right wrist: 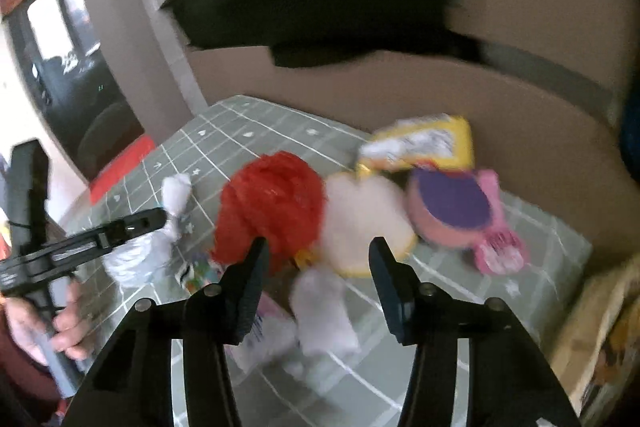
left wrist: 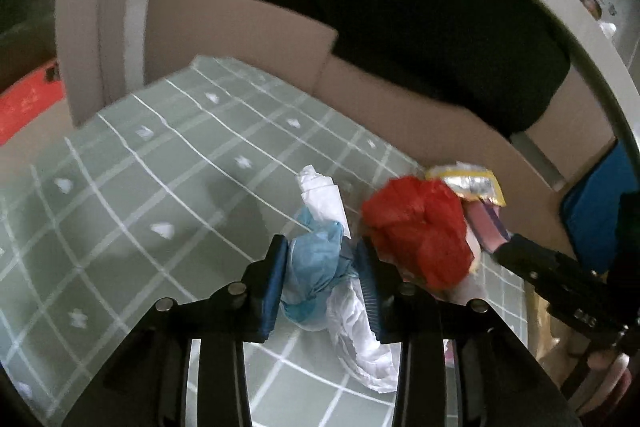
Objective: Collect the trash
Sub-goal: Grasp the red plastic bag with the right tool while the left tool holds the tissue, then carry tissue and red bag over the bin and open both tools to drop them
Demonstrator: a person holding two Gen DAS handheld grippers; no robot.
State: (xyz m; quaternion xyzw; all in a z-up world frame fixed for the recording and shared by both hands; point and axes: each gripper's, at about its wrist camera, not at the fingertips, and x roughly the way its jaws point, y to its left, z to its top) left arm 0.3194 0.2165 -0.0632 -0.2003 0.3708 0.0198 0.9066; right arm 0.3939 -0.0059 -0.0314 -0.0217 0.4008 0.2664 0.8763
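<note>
My left gripper [left wrist: 322, 267] is shut on a crumpled blue and white tissue wad [left wrist: 316, 267] above the green checked tablecloth [left wrist: 140, 187]. A crumpled red plastic bag [left wrist: 420, 231] lies just to its right; it also shows in the right wrist view [right wrist: 268, 203]. My right gripper [right wrist: 316, 267] is open and empty, its jaws wide apart above a round white and yellow item [right wrist: 368, 223] and a white tissue [right wrist: 324, 311]. A yellow wrapper [right wrist: 424, 143] and a pink and purple toy [right wrist: 460, 215] lie beyond. The left gripper [right wrist: 156, 217] shows at the left of the right wrist view.
A large cardboard box [left wrist: 380, 99] with a dark inside stands against the table's far edge. A blue object [left wrist: 596, 203] is at the right. A paper bag [right wrist: 600, 339] stands beside the table at the right. A red item [left wrist: 24, 103] lies off the table's left.
</note>
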